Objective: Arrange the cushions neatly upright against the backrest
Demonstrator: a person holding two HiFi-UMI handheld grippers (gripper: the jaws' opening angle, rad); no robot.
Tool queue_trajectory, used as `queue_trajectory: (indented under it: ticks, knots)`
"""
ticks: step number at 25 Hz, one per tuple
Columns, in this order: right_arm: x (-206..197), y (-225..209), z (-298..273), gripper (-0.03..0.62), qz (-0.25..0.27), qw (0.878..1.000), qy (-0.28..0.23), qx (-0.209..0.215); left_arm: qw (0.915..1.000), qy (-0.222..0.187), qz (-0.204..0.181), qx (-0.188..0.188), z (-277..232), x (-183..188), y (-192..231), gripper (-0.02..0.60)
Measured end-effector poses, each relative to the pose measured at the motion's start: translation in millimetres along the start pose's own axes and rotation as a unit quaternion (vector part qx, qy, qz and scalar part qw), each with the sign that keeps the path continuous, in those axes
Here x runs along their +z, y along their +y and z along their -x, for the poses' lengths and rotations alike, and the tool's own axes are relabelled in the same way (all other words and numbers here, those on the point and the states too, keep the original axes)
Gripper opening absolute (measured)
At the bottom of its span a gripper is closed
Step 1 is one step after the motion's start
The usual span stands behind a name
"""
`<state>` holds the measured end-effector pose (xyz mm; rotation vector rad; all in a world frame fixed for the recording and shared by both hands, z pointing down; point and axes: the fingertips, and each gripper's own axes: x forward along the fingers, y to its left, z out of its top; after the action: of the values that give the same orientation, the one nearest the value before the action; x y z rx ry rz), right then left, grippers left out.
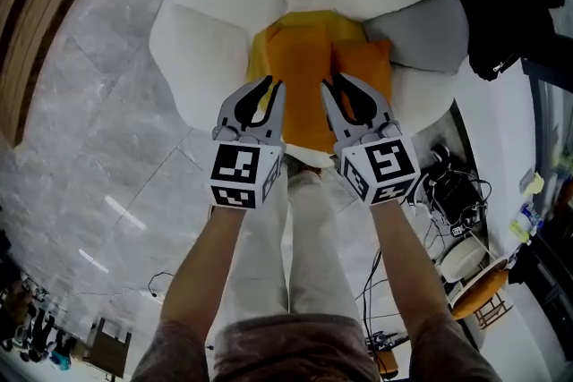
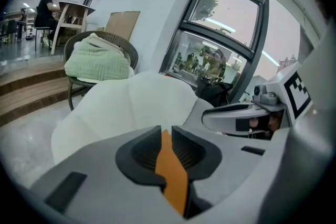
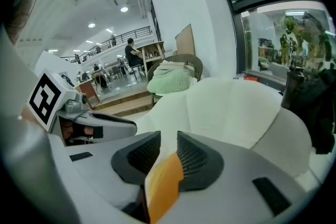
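Two orange cushions (image 1: 303,72) (image 1: 367,67) lie side by side on the seat of a white petal-shaped armchair (image 1: 206,40), their far ends against its backrest. My left gripper (image 1: 273,85) is at the near edge of the bigger cushion. In the left gripper view orange fabric (image 2: 173,176) fills the narrow slit between the jaws (image 2: 166,136). My right gripper (image 1: 333,83) is at the near edge where the two cushions meet. In its own view the orange edge (image 3: 163,181) lies against one pad (image 3: 191,157), with a gap on the other side of the jaws (image 3: 169,147).
A grey pad (image 1: 430,36) lies on the chair's right side, and a black bag (image 1: 501,4) sits beyond it. The person's legs (image 1: 295,237) stand against the chair front. Cables and dishes (image 1: 461,219) clutter the floor at right. A wicker chair with a green cushion (image 2: 97,63) stands behind.
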<state>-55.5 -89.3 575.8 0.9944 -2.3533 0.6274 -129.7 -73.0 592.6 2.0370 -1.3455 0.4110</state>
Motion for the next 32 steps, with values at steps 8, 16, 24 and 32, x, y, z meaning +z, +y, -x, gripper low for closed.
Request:
queue_trajectory:
  ticks: [8, 16, 24, 32]
  knots:
    - [-41, -16, -42, 0.118, -0.017, 0.998, 0.062, 0.005, 0.9986, 0.049, 0.019, 0.001, -39, -36, 25, 0.123]
    - [-107, -36, -83, 0.121, -0.004, 0.99, 0.143, 0.002, 0.994, 0.099, 0.047, -0.007, -89, -100, 50, 0.158]
    - [-162, -50, -105, 0.124, 0.009, 0.981, 0.195, -0.011, 0.987, 0.146, 0.064, -0.019, -125, -160, 55, 0.17]
    - [-184, -57, -119, 0.124, 0.002, 0.981, 0.193, -0.019, 0.9813, 0.16, 0.101, -0.035, -147, -181, 55, 0.178]
